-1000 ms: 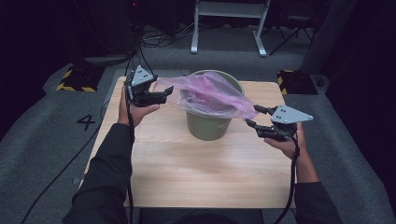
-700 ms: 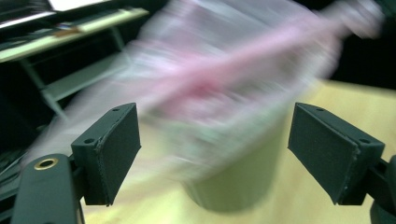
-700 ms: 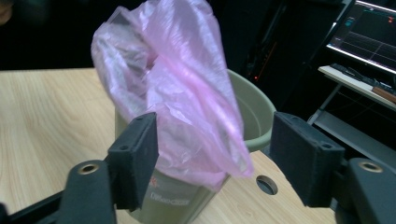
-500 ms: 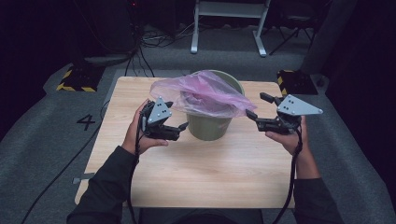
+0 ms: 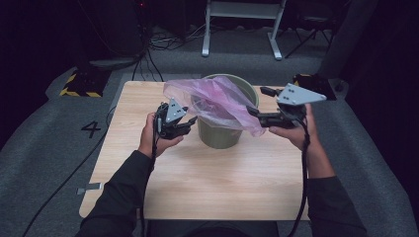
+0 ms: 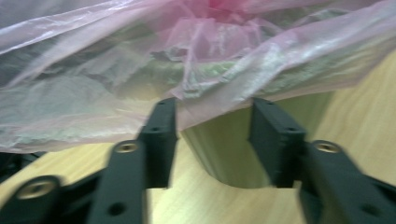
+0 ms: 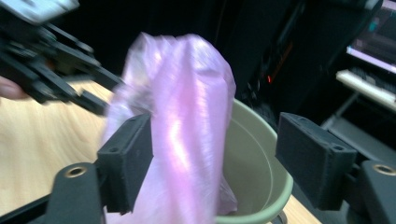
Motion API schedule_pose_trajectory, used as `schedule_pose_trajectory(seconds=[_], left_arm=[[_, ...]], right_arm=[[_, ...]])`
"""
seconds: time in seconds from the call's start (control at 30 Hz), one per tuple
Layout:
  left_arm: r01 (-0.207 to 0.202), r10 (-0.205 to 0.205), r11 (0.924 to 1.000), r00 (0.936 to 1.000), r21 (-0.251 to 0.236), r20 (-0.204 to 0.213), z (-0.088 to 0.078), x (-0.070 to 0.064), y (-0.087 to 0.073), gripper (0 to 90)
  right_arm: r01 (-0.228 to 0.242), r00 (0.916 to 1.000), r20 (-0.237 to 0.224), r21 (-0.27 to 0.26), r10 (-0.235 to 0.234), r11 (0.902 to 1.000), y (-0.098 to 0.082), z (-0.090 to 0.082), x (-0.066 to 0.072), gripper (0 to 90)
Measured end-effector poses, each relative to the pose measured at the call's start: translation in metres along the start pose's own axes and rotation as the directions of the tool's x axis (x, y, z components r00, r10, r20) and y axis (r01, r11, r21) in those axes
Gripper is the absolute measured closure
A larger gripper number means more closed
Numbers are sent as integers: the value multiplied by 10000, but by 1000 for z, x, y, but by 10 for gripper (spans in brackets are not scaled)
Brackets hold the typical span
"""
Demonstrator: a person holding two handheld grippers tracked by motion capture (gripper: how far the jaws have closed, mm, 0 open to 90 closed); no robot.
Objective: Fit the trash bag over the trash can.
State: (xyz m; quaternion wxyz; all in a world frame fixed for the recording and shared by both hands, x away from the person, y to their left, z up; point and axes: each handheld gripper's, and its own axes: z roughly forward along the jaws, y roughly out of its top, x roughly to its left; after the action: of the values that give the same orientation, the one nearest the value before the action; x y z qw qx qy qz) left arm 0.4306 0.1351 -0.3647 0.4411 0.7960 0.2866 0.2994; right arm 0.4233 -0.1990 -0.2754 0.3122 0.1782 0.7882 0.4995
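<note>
So the pink plastic bag (image 5: 217,101) is draped over the green bin (image 5: 225,133) mid-table. The left gripper (image 5: 190,122) sits low beside the bin's left wall, jaws just narrowing but still apart, nothing pinched. The right gripper (image 5: 254,112) is spread wide at the bag's right edge.

Pink bag (image 5: 217,101) hides much of bin (image 5: 225,136) rim.
</note>
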Motion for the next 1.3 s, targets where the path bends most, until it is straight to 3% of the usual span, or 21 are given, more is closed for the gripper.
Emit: schedule_pose_trajectory(seconds=[0.07, 0.13, 0.17, 0.27, 0.37, 0.43, 0.6, 0.73, 0.8, 0.97, 1.1, 1.13, 1.2, 1.23, 1.3], left_arm=[[-78, 78, 10000, 10000, -6, 29, 4, 3, -1, 750], [-236, 237, 9996, 9997, 133, -101, 8, 4, -1, 842], [-290, 291, 9994, 9996, 190, -51, 10, 6, -1, 882], [-429, 423, 9986, 9989, 320, 183, 14, 9, -2, 900], [-508, 495, 9982, 9978, 306, 431, 13, 11, -3, 900], [-732, 713, 9969, 9955, 300, 624, 11, 11, -4, 900], [-1053, 1015, 9938, 9902, 353, 958, 7, 10, -4, 900], [-1602, 1470, 9846, 9753, 697, 1649, 10, 7, -5, 900], [-1766, 1577, 9804, 9692, 871, 1891, 10, 7, -7, 900], [-2132, 1808, 9691, 9561, 1240, 2307, 10, 10, -12, 900], [-2084, 1731, 9680, 9577, 1396, 2298, 7, 14, -17, 900], [-2010, 1669, 9702, 9594, 1355, 2275, 5, 15, -18, 900], [-1935, 1598, 9740, 9557, 1183, 2472, 1, 17, -20, 900], [-1755, 1474, 9795, 9592, 991, 2414, -2, 16, -20, 891], [-1306, 1103, 9885, 9674, 761, 2278, -8, 16, -17, 586]], right_arm=[[5, 10000, -90, 457, -1, 9990, 2, 16, -5, 354], [-95, 9997, -199, 769, 111, 9970, -1, 29, -11, 453], [-127, 9996, -255, 971, 152, 9952, -3, 35, -13, 582], [-207, 9996, -180, 1371, 234, 9903, -10, 45, -21, 785], [-600, 9980, -132, 1258, 622, 9902, -16, 47, -29, 900], [-849, 9963, -3, 1146, 855, 9898, -20, 45, -33, 900], [-1005, 9932, 713, 1224, 922, 9874, -26, 42, -41, 900], [-1339, 9859, 1188, 1417, 1175, 9808, -31, 43, -52, 900], [-1494, 9812, 1460, 1638, 1258, 9751, -36, 48, -60, 900], [-2266, 9641, 1888, 2188, 1867, 9491, -53, 63, -81, 900], [-2538, 9538, 2225, 2358, 2021, 9381, -62, 72, -90, 900], [-2559, 9522, 2275, 2310, 2037, 9387, -63, 73, -92, 900], [-2637, 9489, 2361, 2296, 2092, 9369, -65, 76, -94, 900], [-2696, 9481, 2323, 2254, 2171, 9362, -66, 78, -95, 900], [-2680, 9479, 2352, 2252, 2147, 9367, -67, 79, -95, 900]])
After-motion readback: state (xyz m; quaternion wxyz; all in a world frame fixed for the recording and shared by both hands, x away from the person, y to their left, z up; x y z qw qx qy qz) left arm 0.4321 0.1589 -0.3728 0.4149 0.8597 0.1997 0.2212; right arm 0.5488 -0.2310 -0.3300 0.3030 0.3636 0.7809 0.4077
